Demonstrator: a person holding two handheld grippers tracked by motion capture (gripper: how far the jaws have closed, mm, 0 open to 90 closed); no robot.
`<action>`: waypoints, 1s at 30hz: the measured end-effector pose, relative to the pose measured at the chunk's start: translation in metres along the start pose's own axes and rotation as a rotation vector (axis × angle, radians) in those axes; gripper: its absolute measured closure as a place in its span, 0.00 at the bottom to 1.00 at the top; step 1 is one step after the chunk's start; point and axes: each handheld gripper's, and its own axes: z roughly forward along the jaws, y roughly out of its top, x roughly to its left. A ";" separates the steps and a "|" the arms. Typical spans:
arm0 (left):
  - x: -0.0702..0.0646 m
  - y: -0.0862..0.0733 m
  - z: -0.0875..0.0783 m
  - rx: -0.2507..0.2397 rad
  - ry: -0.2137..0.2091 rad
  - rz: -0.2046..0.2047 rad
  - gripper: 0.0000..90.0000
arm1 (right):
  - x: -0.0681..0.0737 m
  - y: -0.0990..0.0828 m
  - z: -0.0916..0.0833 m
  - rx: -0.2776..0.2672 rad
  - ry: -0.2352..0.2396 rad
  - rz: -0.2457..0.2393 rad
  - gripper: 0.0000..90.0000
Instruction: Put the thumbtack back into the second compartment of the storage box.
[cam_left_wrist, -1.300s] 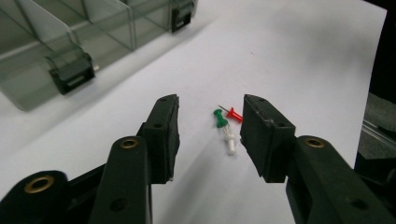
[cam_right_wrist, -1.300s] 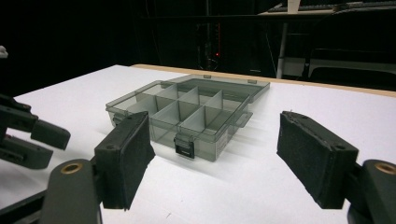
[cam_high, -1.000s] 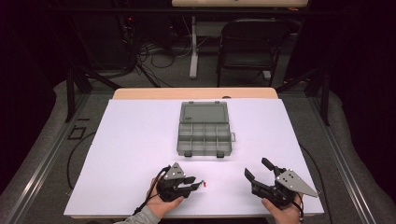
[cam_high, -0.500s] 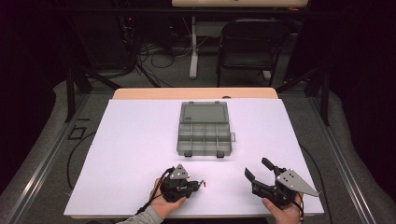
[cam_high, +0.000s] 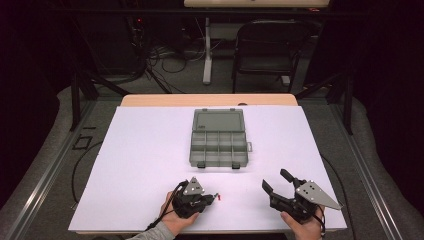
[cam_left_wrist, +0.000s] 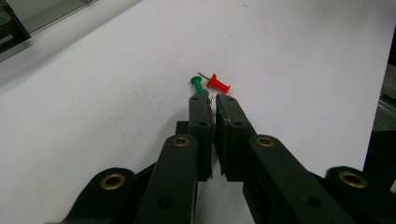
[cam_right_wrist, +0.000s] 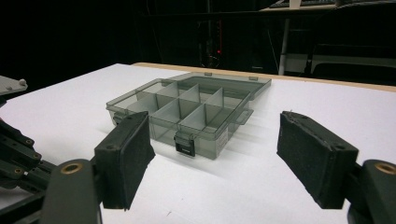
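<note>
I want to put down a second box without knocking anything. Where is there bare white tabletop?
Free: the wide patches left and right of the organizer box, out to the table edges. Also the strip between the box and both tongs. Crowded: the near edge, where the left tongs meet the green pushpin beside the red pushpin, with the open right tongs nearby.

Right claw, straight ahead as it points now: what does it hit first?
Likely the open grey compartment box, its near latched wall. The right claw stands open and aimed at it, with bare white table between; depth is uncertain.

bright table, dark surroundings, sharp
</note>
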 end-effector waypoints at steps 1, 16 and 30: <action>0.000 0.000 0.000 0.000 0.000 -0.001 0.95 | 0.000 0.000 0.000 0.000 0.000 0.000 0.28; 0.005 0.004 -0.011 -0.035 -0.030 -0.038 0.95 | -0.002 0.000 -0.001 0.002 -0.001 0.010 0.28; 0.026 0.007 -0.033 -0.133 0.018 -0.101 0.95 | -0.003 0.000 0.000 0.005 -0.001 0.017 0.28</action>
